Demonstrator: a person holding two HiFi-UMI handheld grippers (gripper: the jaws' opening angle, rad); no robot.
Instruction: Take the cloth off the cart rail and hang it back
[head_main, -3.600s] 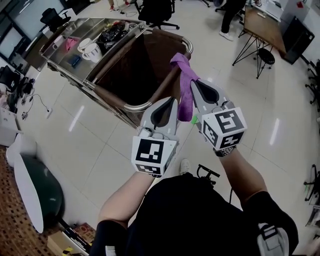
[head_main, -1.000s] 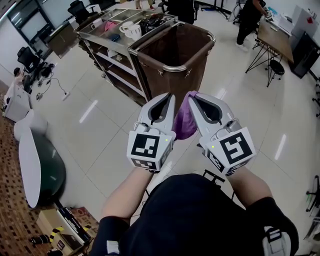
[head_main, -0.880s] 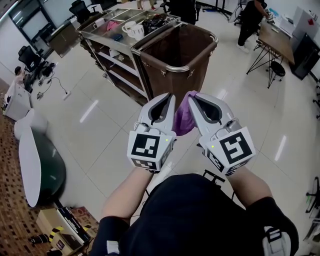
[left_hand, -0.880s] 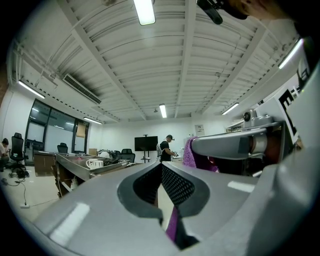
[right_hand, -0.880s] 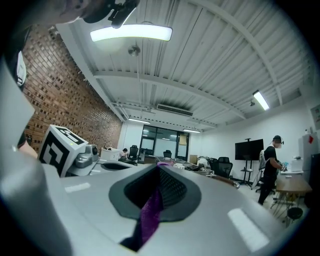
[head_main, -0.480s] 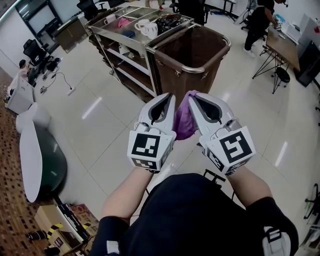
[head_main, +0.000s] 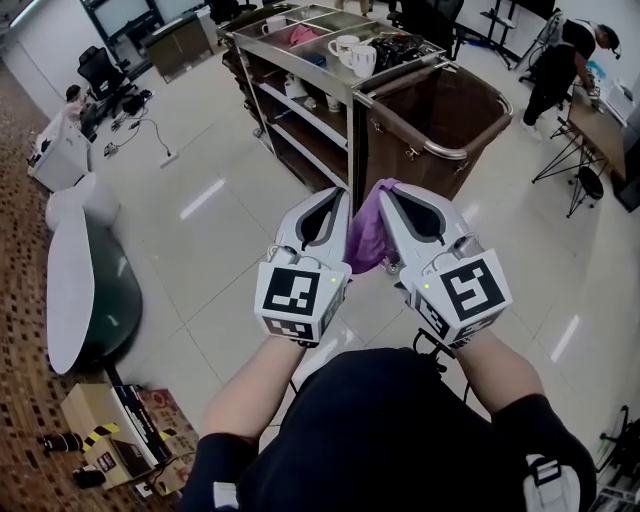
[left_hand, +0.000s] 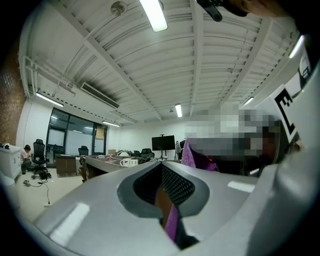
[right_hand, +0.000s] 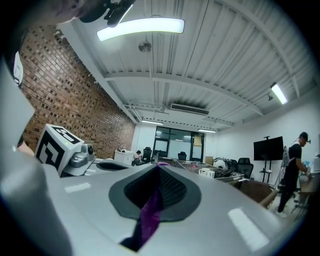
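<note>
Where the two grippers sit side by side in the head view, left gripper (head_main: 338, 197) and right gripper (head_main: 387, 192) each have jaws clamped together on the purple cloth (head_main: 368, 235), bunched between them, its lower part hidden. Each gripper view shows only a thin strip. Cart rail (head_main: 455, 152) well apart, ahead; cart (head_main: 300, 62) partly cut off

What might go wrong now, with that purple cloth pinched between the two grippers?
The cloth is bunched between the left gripper and right gripper, so it may land on the cart rail crumpled or slip off. Each pinches only a thin edge, which might pull free.
</note>
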